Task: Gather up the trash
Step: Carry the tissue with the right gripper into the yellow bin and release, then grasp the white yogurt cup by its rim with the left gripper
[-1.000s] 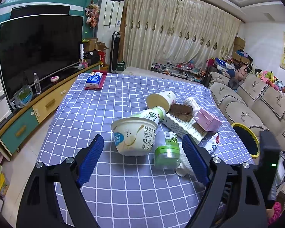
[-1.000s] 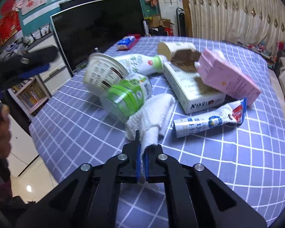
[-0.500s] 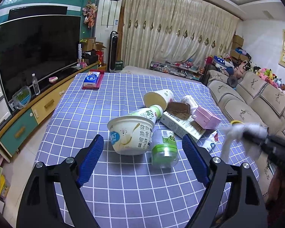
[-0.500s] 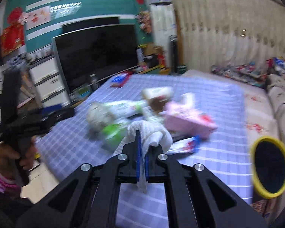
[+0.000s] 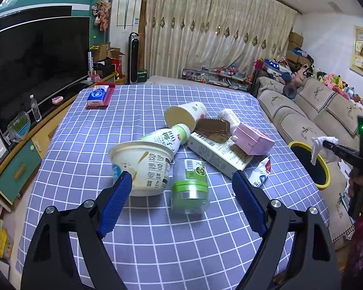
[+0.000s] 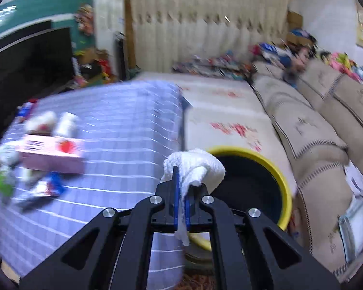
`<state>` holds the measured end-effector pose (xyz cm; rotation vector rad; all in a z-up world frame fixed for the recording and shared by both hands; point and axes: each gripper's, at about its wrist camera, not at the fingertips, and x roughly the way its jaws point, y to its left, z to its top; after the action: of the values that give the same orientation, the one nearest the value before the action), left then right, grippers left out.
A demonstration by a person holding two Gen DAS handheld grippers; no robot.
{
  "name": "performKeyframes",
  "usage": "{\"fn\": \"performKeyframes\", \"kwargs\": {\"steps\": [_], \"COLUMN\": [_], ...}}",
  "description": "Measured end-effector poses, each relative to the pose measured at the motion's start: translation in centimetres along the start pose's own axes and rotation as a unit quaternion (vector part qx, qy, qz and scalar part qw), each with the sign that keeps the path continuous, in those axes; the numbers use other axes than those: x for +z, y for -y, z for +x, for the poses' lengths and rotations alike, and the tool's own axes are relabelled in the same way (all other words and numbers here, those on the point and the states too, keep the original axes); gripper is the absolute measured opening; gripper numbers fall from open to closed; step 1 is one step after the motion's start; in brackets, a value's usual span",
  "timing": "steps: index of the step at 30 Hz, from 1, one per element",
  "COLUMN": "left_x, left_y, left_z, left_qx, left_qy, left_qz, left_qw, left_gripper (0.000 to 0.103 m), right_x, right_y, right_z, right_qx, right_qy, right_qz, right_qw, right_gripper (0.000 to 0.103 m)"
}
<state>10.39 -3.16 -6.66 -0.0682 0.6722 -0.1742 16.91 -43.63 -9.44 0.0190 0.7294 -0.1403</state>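
Where checked cloth (image 5: 89,174) ends, sofa (image 5: 309,111) flanks bin (image 5: 325,176).

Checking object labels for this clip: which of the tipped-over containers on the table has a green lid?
The clear jar nearest the open left claw. It has a green lid; the yogurt tub and paper cup beside it have none.

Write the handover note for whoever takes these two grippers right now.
Right gripper: shut on the white tissue, held by the yellow-rimmed bin beside the table; not dropped yet.
Left gripper: open, empty, aimed at the noodle bowl and green-capped jar.
On the table: bowl, jar, milk bottle, paper cup, long carton, pink box, pouch.
Done: tissue lifted off.
Left: drop the tissue in, then bin the rest.
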Motion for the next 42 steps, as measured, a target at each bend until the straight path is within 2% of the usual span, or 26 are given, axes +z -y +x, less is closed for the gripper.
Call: {"fn": "performKeyframes", "kwargs": {"steps": [2,4,5,6,10,16,21,25,33,42], "left_x": [0.1,0.3,0.3,0.3,0.6,1.3,1.7,1.8,1.1,0.8], "left_y": [0.2,0.6,0.7,0.7,1.1,0.9,-0.5,-1.7,-3.5,-5.5], "left_z": [0.4,0.9,1.1,1.3,2.1,2.5,3.2,4.3,6.6,8.3], "left_qx": [0.001,0.002,0.002,0.001,0.001,0.011,0.035,0.041,0.071,0.074], "left_qy": [-0.004,-0.01,-0.011,-0.013,-0.017,-0.011,-0.02,-0.038,-0.054,-0.063], "left_qz": [0.002,0.003,0.004,0.005,0.01,0.007,-0.005,-0.023,-0.02,-0.042], "left_qw": [1.0,0.9999,0.9999,0.9999,0.9998,0.9999,0.9992,0.9982,0.9958,0.9944], "left_gripper": [0.084,0.084,0.084,0.084,0.084,0.084,0.084,0.084,0.083,0.084], "right_x": [-0.3,-0.4,-0.7,-0.8,-1.5,-2.5,-2.7,-2.6,-2.4,-2.4], "right_y": [1.7,2.8,3.3,3.8,4.5,4.8,3.9,2.9,1.5,0.7], "right_z": [2.3,4.5,5.2,5.7,6.6,6.0,5.7,5.8,6.4,7.3], "right_qx": [-0.013,-0.018,-0.019,-0.02,-0.029,-0.029,-0.02,-0.009,0.001,0.008], "right_qy": [-0.028,-0.055,-0.062,-0.067,-0.08,-0.073,-0.07,-0.071,-0.077,-0.086], "right_qz": [0.011,0.024,0.03,0.038,0.051,0.055,0.053,0.045,0.034,0.027], "right_qw": [0.999,0.998,0.997,0.997,0.995,0.995,0.996,0.996,0.996,0.996], "right_gripper": [0.006,0.022,0.036,0.042,0.043,0.048,0.049,0.049,0.049,0.05]}}
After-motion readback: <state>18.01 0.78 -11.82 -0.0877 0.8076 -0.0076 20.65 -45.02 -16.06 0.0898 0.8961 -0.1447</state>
